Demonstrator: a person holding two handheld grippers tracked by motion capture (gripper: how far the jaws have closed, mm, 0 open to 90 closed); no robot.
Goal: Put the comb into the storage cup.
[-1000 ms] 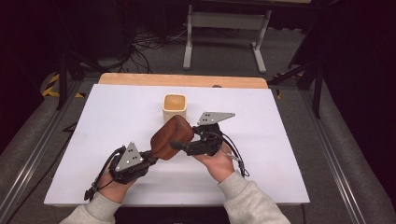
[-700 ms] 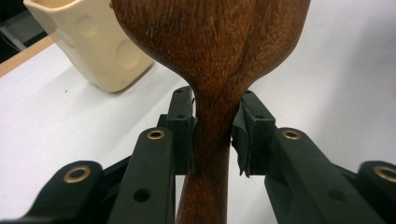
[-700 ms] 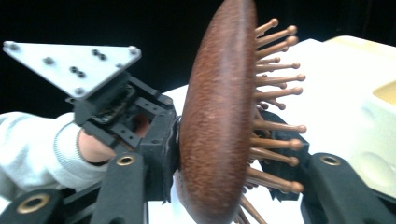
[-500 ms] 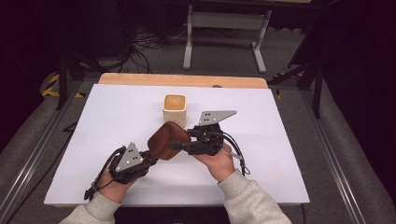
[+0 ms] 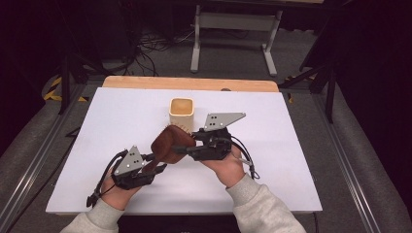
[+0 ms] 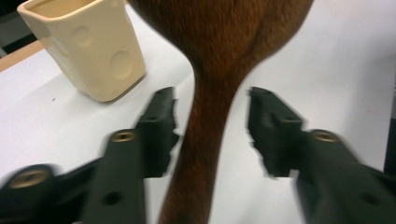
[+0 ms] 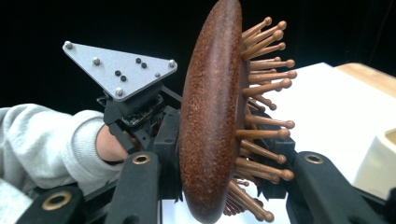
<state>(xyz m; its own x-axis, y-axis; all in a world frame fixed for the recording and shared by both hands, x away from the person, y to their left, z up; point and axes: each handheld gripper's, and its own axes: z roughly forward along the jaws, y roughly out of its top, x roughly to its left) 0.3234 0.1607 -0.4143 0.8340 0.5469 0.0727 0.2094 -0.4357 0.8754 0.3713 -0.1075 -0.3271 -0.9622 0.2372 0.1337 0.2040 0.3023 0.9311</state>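
Here the right gripper holds a brown wooden hairbrush by its head; in the right gripper view its two black jaws close on the head from either side, one against the smooth domed back and the other in among the ball-tipped wooden pins, so the head stands on edge between them and rises well above the jaw tips. The pins point away to that view's right, toward the white table; at the far right edge, beyond the jaw, sits a corner of a cream cup.

The left gripper stands open around the brush's handle; in the left gripper view the handle runs up between the two jaws, close beside the jaw on that view's left, whether touching it I cannot tell, and apart from the other jaw, with a plain gap of white table showing on that side. Ahead of the jaw tips the handle widens into the broad brown head; beyond the left jaw tip and off to that side stands the cream cup, squarish, with round dimples pressed into its wall, upright on the table.

From the high view the brush hangs between the two grippers, above the white table, with the cup just beyond the right gripper's tips; the person's left hand and right hand grip the tools, grey sleeves coming in from the near edge; a grey three-cornered plate rides on the right gripper, another on the left.
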